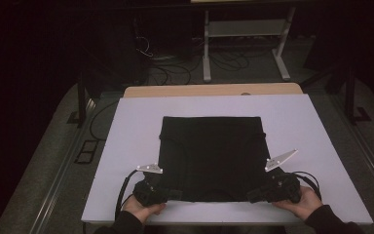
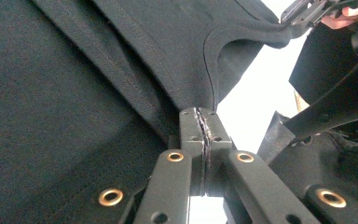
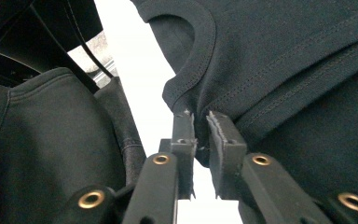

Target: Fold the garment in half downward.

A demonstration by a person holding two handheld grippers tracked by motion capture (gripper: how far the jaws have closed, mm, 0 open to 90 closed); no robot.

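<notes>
**Desk:** Where does the fold stand on that black T-shirt (image 1: 212,156)?

**Photographer:** Well along, by my reading. The garment lies as a squared-off dark panel on the white board (image 1: 126,146), sides apparently tucked in, its near edge at the jaws of both grippers. What looks left is to let go of that edge and smooth it down, or make one more fold away from the person; the pictures do not say which.

**Desk:** And the left gripper (image 1: 161,194)?

**Photographer:** Clenched. In the left gripper view its two pads meet with no gap, and the shirt's hem rises straight out from between the tips, pinched there. The neckline (image 2: 235,39) curves just beyond the jaws, to their right.

**Desk:** The right gripper (image 1: 254,196)?

**Photographer:** Different story. In the right gripper view a narrow slit of white board shows between the pads (image 3: 224,135). The cloth near the collar sits right at the tips, touching the right-hand pad and draping just beyond both, but the pads do not press on it. I would call that one released, barely parted, with the fabric resting against it.

**Desk:** Hands?

**Photographer:** Both sit at the board's near edge, one behind each gripper, the shirt stretched flat between the two sets of jaws.
</notes>
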